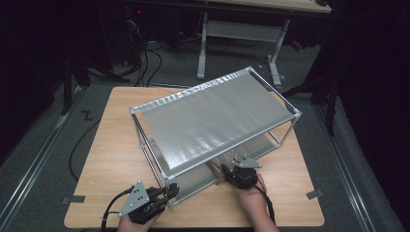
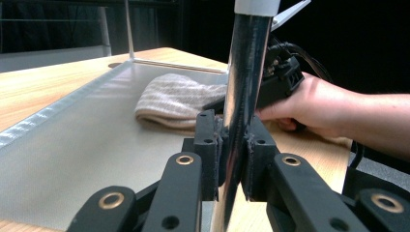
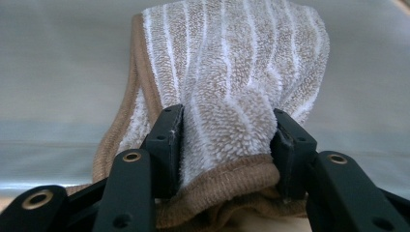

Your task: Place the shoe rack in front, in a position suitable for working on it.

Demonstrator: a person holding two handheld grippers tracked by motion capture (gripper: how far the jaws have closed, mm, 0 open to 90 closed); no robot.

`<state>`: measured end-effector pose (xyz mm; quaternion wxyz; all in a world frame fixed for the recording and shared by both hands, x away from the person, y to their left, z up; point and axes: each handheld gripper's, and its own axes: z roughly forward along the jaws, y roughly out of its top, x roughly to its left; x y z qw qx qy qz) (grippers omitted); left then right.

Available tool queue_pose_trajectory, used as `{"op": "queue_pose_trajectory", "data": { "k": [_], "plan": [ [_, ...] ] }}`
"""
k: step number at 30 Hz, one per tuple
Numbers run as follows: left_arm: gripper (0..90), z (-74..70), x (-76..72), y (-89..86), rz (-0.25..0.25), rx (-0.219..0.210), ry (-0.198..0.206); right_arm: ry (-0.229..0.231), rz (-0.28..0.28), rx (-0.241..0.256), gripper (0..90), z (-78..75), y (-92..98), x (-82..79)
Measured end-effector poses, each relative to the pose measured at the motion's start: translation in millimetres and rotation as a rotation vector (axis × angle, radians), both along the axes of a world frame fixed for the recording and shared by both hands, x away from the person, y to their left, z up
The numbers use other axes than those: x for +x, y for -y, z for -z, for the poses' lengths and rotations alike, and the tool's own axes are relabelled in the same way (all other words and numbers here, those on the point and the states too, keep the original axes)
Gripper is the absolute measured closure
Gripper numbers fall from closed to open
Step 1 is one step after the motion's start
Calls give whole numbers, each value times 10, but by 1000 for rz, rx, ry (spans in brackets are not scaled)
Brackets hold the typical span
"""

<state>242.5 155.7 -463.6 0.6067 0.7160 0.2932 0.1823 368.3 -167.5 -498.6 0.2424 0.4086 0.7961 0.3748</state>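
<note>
Jaws of the left gripper (image 2: 232, 159) clamp the rack's post (image 2: 244, 82); the right gripper (image 3: 225, 145) grips a towel (image 3: 227, 63) — lower centre, already on the bottom shelf (image 2: 72, 159) — release apparently remains.

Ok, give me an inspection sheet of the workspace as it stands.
Surface: wooden table, bare around the rack.
Job's things: two-tier metal rack; striped towel lying on its lower shelf.
Clutter: nothing seen.
Grippers: left tool shut on the rack's near corner post; right tool shut on the towel.
Cables: one trails from each tool; more on the floor behind.
Surroundings: dark room, another table behind.
</note>
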Motion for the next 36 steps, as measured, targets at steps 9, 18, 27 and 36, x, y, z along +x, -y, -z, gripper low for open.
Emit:
{"op": "queue_pose_trajectory", "data": {
  "k": [9,18,27,36],
  "plan": [
    [794,-1,-39,-11,1,-2,-3,19,106,-7,525,2,503,203],
    [793,-3,-85,-39,-6,-2,-6,22,198,-36,525,-27,994,365],
    [791,3,-139,-83,-14,-8,-9,34,267,-42,526,-23,1316,425],
    [793,0,-160,-79,-16,1,-3,46,292,-73,533,-32,1420,448]
  ]
}}
